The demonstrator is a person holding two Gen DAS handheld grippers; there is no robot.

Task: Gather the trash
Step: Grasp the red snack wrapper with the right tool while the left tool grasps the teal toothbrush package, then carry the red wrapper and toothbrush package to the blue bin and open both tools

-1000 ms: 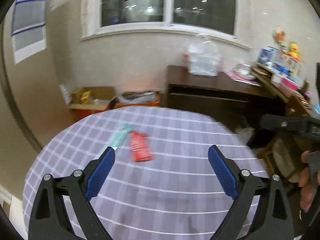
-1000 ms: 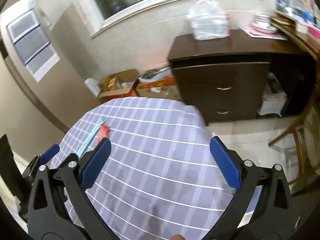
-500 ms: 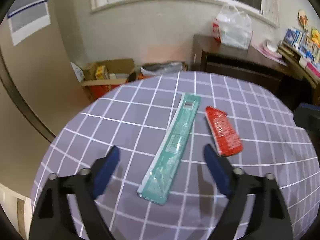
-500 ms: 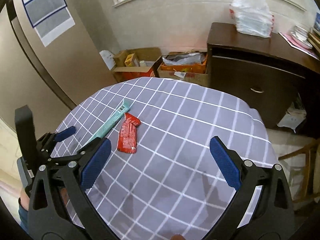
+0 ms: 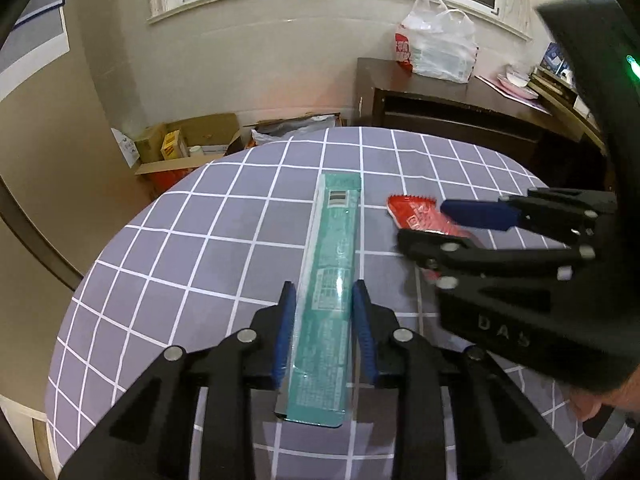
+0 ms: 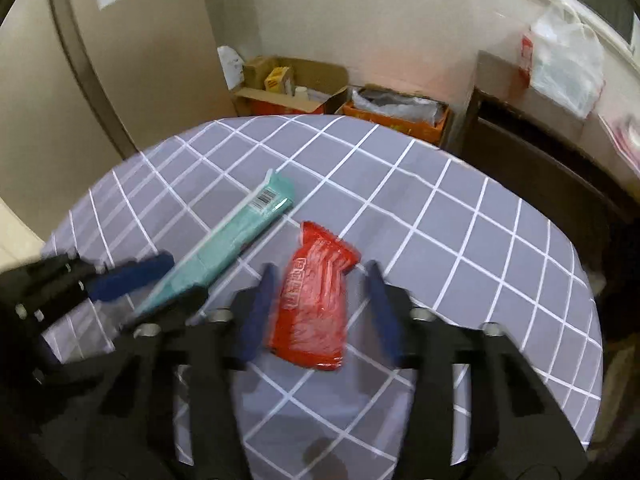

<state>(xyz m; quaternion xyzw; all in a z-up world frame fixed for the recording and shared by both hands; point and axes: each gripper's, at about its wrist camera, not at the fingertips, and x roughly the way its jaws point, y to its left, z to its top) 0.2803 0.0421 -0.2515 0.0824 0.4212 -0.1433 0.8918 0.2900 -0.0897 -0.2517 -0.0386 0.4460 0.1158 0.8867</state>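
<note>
A long teal wrapper (image 5: 330,272) lies on the round table with the grey checked cloth (image 5: 200,240). My left gripper (image 5: 323,292) is shut on the teal wrapper, its blue pads against both long edges. A red wrapper (image 6: 316,304) lies just right of it. My right gripper (image 6: 320,272) is open, its jaws on either side of the red wrapper, not touching it. In the left wrist view the right gripper (image 5: 420,220) covers part of the red wrapper (image 5: 416,212). The teal wrapper also shows in the right wrist view (image 6: 232,240).
Cardboard boxes (image 5: 184,148) and an orange crate with plastic (image 6: 396,112) stand on the floor beyond the table. A dark wooden cabinet (image 5: 460,104) with a white plastic bag (image 5: 440,48) on top stands at the right. The wall and a window are behind.
Both grippers came down to the table. The left jaws closed onto the teal wrapper. The right gripper moved over the red wrapper and narrowed its opening.
</note>
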